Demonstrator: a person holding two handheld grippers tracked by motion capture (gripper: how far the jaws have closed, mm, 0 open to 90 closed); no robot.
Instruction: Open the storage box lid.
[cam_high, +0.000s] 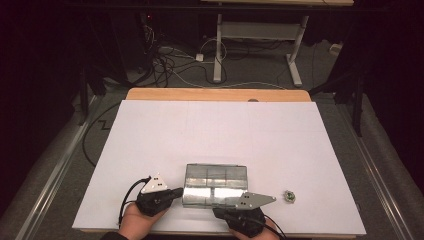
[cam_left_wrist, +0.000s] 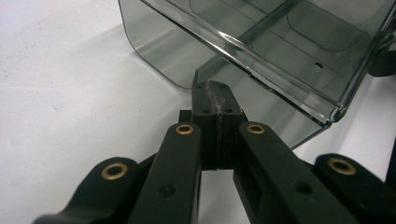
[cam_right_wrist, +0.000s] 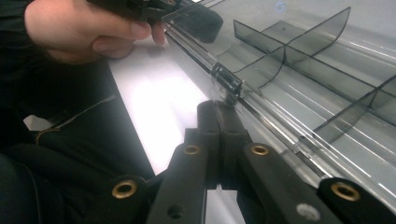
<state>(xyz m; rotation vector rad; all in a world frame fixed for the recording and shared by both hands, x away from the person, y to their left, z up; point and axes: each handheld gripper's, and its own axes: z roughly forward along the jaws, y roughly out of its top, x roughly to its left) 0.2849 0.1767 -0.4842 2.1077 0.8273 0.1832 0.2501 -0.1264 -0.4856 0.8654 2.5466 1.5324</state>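
1. While both grippers are sitting at the near edge of the clear plastic box (cam_high: 216, 185), the high view is showing the box lying near the front middle of the white table (cam_high: 215, 130), with a small round part (cam_high: 289, 196) off to its right, well apart. The left gripper (cam_high: 176, 192) is meeting the box's left end; the right gripper (cam_high: 235, 202) is coming in at the near long edge.

2. Looking along the left gripper (cam_left_wrist: 213, 91), its jaws are pressed together with nothing visible between them, and the tip is resting at the corner of the box (cam_left_wrist: 261, 51). Judgement: this hand is best used as a steady stop, pushing lightly so the light box is not sliding.

3. Looking along the right gripper (cam_right_wrist: 218, 112), its jaws are likewise closed together, with the tip sitting just below the latch (cam_right_wrist: 227, 81) on the box's edge. The dividers (cam_right_wrist: 289, 51) are showing through the clear wall. Judgement: nudging the latch squarely, not sideways, seems wise.

4. Pose: both hands are low at the table's front edge; the left hand (cam_right_wrist: 88, 30) is wrapping its gripper from above, forearm in a dark sleeve (cam_right_wrist: 60, 154).
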